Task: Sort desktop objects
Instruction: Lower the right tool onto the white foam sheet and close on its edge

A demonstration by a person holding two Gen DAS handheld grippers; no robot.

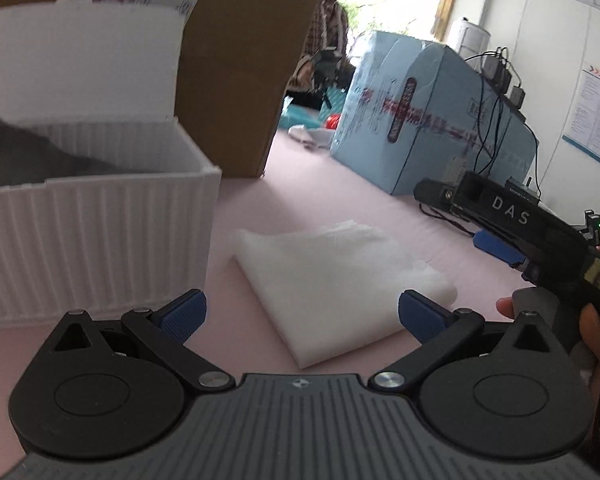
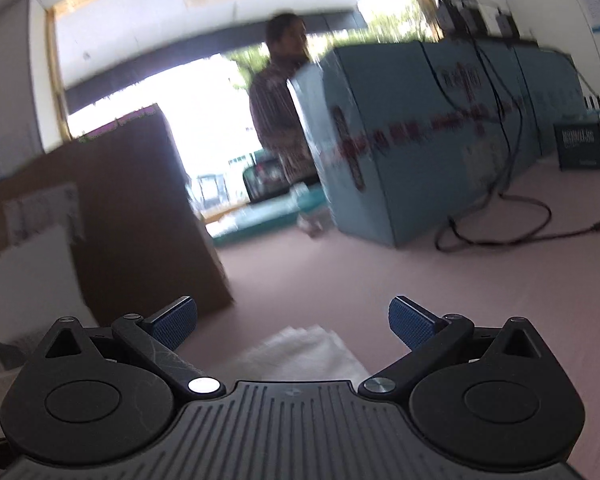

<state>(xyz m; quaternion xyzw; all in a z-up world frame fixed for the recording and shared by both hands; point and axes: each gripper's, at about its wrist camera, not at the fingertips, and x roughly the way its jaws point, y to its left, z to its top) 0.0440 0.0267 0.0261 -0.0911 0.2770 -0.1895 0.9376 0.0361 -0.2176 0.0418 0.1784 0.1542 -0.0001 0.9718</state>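
Left wrist view is filled first by the pink tabletop [image 1: 320,192], on which a tall brown cardboard box [image 1: 240,68] is stood at the back, with a light blue wrapped carton [image 1: 432,120] set to its right. A white ribbed bin [image 1: 96,236] is seen at the left, just in front of the cardboard box, and a dark grey cloth [image 1: 24,156] is held inside it. A folded white cloth [image 1: 336,280] is laid flat on the tabletop just beside the bin (apart from both claws). The left gripper [image 1: 302,314] is held released, its blue pads spread wide above the near edge of the cloth, nothing being grasped. The right gripper [image 2: 293,322] is likewise seen released and empty, with the cloth [image 2: 308,348] lying just below its fingers; that view is blurred.
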